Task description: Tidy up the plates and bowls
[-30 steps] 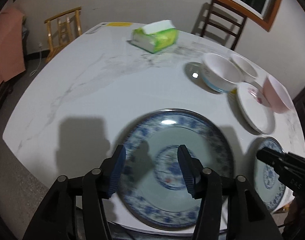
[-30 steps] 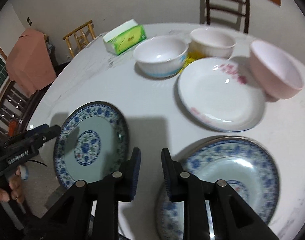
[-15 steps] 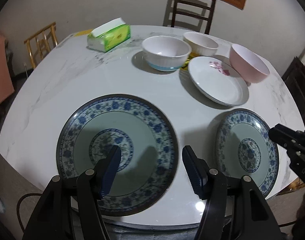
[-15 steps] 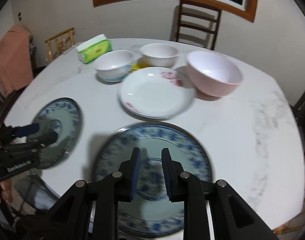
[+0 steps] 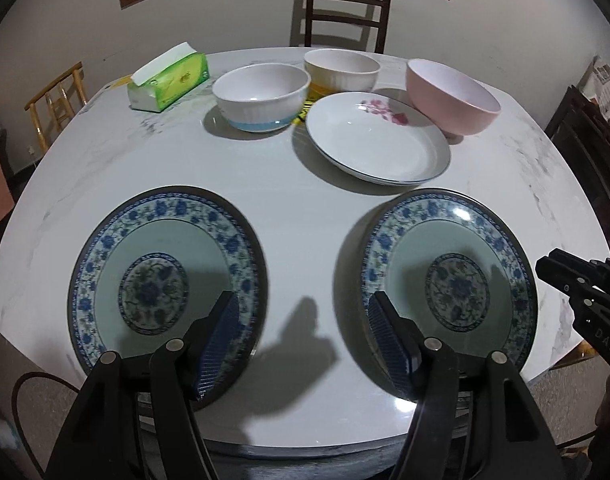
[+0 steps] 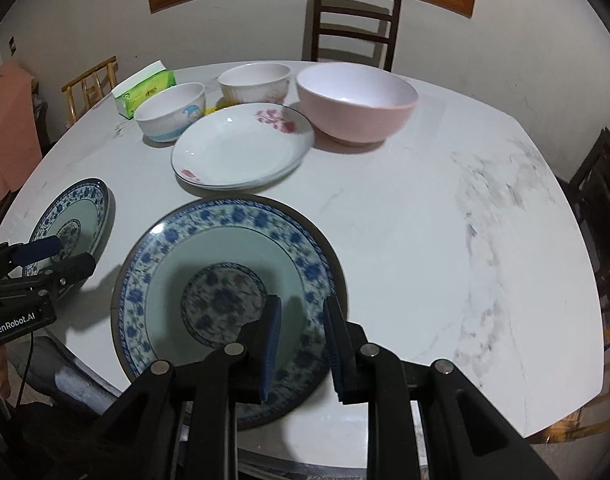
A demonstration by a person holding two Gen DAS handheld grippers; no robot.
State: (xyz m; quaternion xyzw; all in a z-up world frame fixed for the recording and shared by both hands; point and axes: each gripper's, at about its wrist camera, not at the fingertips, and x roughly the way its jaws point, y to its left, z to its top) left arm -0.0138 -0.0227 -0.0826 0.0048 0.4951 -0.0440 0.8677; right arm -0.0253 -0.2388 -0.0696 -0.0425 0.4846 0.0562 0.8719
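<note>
Two blue-patterned plates lie at the table's near edge: the left plate (image 5: 165, 276) (image 6: 71, 226) and the right plate (image 5: 451, 284) (image 6: 229, 296). Behind them are a white flowered plate (image 5: 377, 144) (image 6: 241, 146), a pink bowl (image 5: 451, 96) (image 6: 357, 100), a white bowl with a blue base (image 5: 263, 96) (image 6: 171, 112) and a cream bowl (image 5: 341, 68) (image 6: 255, 82). My left gripper (image 5: 301, 340) (image 6: 53, 256) is open and empty above the gap between the blue plates. My right gripper (image 6: 301, 344) (image 5: 565, 276) is narrowly open and empty over the right plate's near rim.
A green tissue box (image 5: 171, 78) sits at the back left of the white marble table (image 5: 297, 208). A dark chair (image 5: 345, 12) stands behind the table and a wooden chair (image 5: 59, 96) to the left. Dark furniture (image 6: 601, 196) is at the right.
Both views have swung right. My left gripper has moved from over the left plate to the gap between the blue plates. My right gripper has stayed narrowly open.
</note>
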